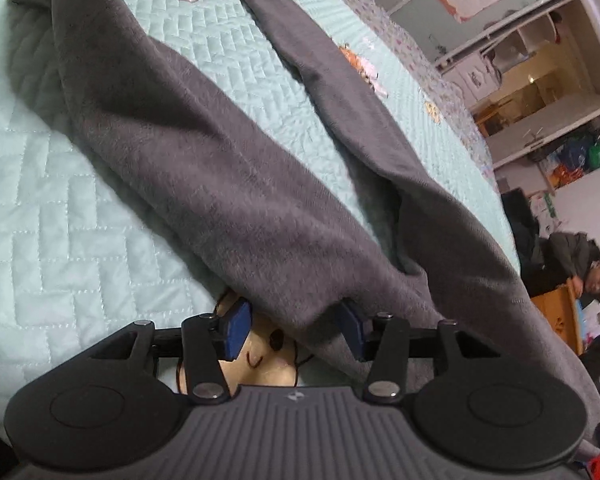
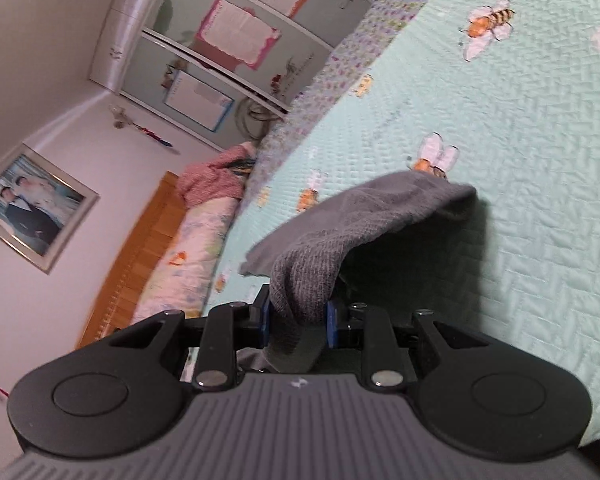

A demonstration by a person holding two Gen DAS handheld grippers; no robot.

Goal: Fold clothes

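A dark grey fleecy garment [image 1: 220,160] lies in two long strips across the mint-green quilted bedspread [image 1: 40,208]. Its near end runs down between the fingers of my left gripper [image 1: 294,330]. The blue left pad [image 1: 236,326] stands clear of the cloth, and the cloth drapes over the right pad [image 1: 350,328]. The jaws are wide apart and do not pinch it. In the right wrist view my right gripper [image 2: 296,320] is shut on a bunched grey cuff [image 2: 300,280]. The rest of that cloth [image 2: 364,208] arches up over the bedspread [image 2: 500,160].
Bee appliqués [image 2: 488,24] and a bear face [image 1: 260,356] decorate the quilt. A wooden headboard [image 2: 140,264], pillows and a pink blanket [image 2: 216,180] sit at the bed's far end. A mirrored wardrobe [image 2: 228,40] stands behind. A person [image 1: 592,276] crouches beyond the bed's right edge.
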